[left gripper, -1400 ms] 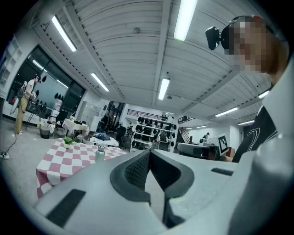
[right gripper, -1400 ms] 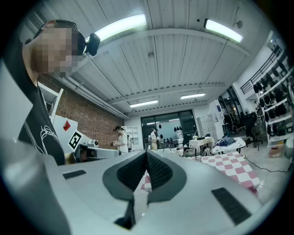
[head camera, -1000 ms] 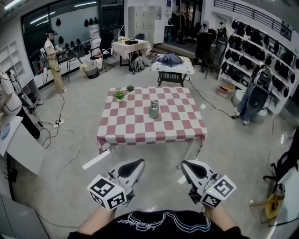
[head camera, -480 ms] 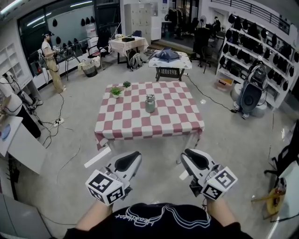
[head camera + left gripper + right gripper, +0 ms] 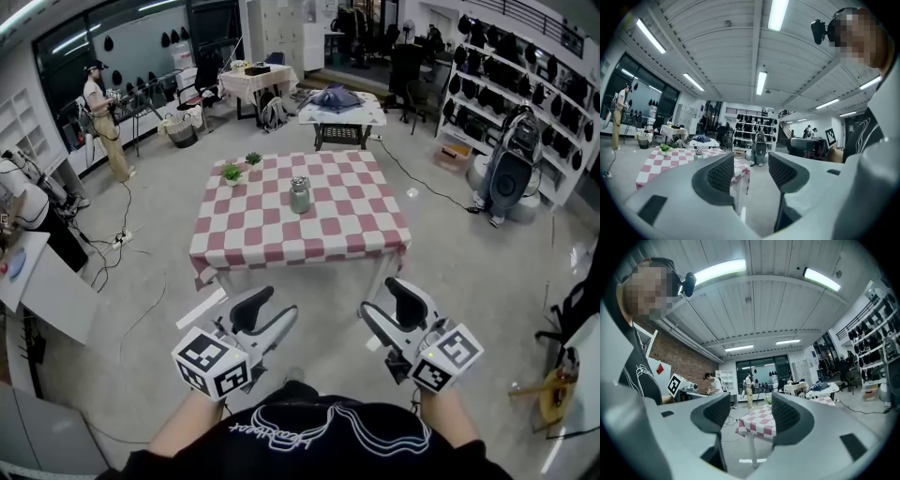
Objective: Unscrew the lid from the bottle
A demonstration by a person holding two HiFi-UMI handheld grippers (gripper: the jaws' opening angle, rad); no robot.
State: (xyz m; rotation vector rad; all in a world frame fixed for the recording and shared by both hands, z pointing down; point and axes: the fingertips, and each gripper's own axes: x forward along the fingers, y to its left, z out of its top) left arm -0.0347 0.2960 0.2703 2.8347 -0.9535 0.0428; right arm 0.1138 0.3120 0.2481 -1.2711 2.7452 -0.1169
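Note:
A grey-green bottle (image 5: pixel 298 194) with a silver lid stands upright near the middle of the red-and-white checked table (image 5: pixel 328 234), well ahead of both grippers. My left gripper (image 5: pixel 267 314) and right gripper (image 5: pixel 389 311) hover over the floor in front of the table, level and side by side. Both pairs of jaws have just been opening and hold nothing. In the left gripper view the bottle (image 5: pixel 698 153) shows small on the table (image 5: pixel 656 164), left of the open left gripper (image 5: pixel 751 171). The right gripper (image 5: pixel 750 416) frames a table corner (image 5: pixel 759 420); no bottle shows there.
Two small potted plants (image 5: pixel 232 172) sit at the table's far left. A white board (image 5: pixel 200 308) lies on the floor by the near left leg. A person (image 5: pixel 103 117) stands at the back left, another table (image 5: pixel 342 117) behind, and helmet shelves (image 5: pixel 525 84) on the right.
Both grippers' jaws went from shut to spread apart. Both hands shifted a little forward, and the table sits slightly higher in the head view.

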